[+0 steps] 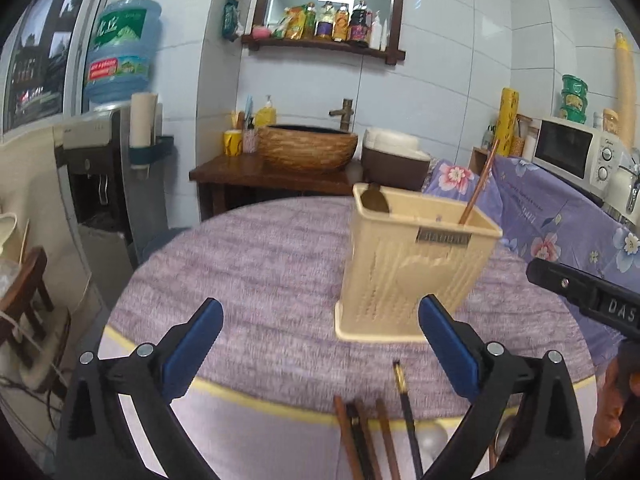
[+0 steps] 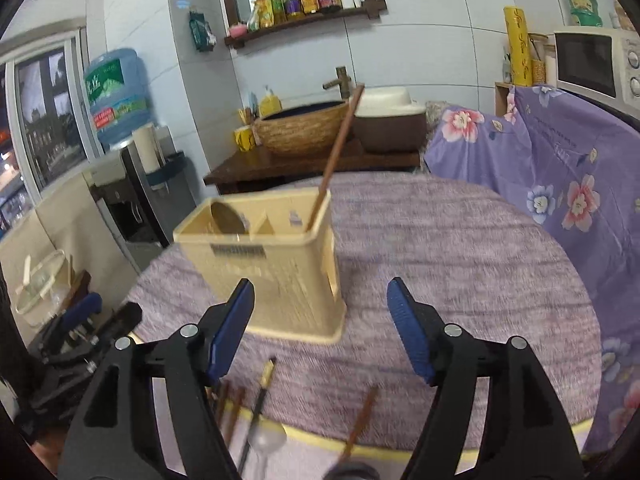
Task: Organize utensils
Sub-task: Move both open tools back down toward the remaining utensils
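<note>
A cream plastic utensil holder (image 1: 404, 268) stands on the round purple table (image 1: 248, 264). It holds a brown spoon (image 1: 376, 199) at its left and one brown chopstick (image 1: 478, 188) leaning right. My left gripper (image 1: 320, 328) is open and empty, just in front of the holder. Several chopsticks (image 1: 380, 428) lie at the table's near edge below it. In the right wrist view, my right gripper (image 2: 320, 312) is open and empty, in front of the holder (image 2: 276, 264). Loose chopsticks (image 2: 256, 404), a single brown chopstick (image 2: 360, 420) and a clear spoon (image 2: 268, 438) lie near the edge.
A wooden washstand with a woven basin (image 1: 308, 152) stands behind the table. A flowered purple cloth (image 2: 560, 168) covers furniture to the right, with a microwave (image 1: 576, 152) above. A water dispenser (image 1: 104, 168) stands at the left.
</note>
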Demonstrator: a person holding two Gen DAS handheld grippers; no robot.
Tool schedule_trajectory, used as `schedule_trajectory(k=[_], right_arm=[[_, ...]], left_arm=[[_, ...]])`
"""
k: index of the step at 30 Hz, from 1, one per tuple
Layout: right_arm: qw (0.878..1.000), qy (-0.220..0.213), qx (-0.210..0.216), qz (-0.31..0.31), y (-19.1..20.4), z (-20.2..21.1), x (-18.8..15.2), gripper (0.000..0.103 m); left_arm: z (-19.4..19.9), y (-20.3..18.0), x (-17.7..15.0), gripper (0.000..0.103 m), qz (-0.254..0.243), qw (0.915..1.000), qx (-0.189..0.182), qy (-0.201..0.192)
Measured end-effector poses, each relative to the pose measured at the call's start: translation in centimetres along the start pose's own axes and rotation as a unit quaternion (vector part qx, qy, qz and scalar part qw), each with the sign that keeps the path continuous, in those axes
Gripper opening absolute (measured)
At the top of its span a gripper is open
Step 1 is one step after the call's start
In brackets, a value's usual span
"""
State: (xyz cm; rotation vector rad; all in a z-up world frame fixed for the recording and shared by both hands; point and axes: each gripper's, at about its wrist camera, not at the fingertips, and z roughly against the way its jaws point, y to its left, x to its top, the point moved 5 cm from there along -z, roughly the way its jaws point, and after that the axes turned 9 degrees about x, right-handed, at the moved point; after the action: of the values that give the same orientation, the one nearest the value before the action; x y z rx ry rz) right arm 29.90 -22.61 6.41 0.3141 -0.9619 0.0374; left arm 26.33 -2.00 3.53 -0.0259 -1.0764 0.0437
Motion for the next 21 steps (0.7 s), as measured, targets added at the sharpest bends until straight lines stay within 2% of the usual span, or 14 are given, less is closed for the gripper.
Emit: schedule_trajectory(k=[4,8,13,18,21], right_arm=[[0.999,0.02,-0.024,0.009,-0.5,0.6,-3.6,0.073],[0.998,0.047,-0.034,0.0,-1.3,1.0,-7.2,0.073],[0.996,0.073,-0.047,-0.018,-2.2,1.5,-10.6,0.073],[0.994,0.081,-0.069,-0.015,-2.6,2.2,-12.9,0.073],[0.993,0.084,-0.081,-0.024,-3.2,2.9,-14.0,0.073]], left_arm=[[0.5,0.6,-2.5,0.097,-0.013,0.9997,0.019,0.01],[1.3,0.9,-4.2,0.097,-0.028,0.9993,0.02,0.015],[2.2,1.5,-5.8,0.097,-0.043,0.9975,0.055,0.013],[2.8,1.6,-7.2,0.097,-0.053,0.9973,0.044,0.026],[2.9,1.9,-8.3,0.097,-0.045,0.9973,0.028,0.05]])
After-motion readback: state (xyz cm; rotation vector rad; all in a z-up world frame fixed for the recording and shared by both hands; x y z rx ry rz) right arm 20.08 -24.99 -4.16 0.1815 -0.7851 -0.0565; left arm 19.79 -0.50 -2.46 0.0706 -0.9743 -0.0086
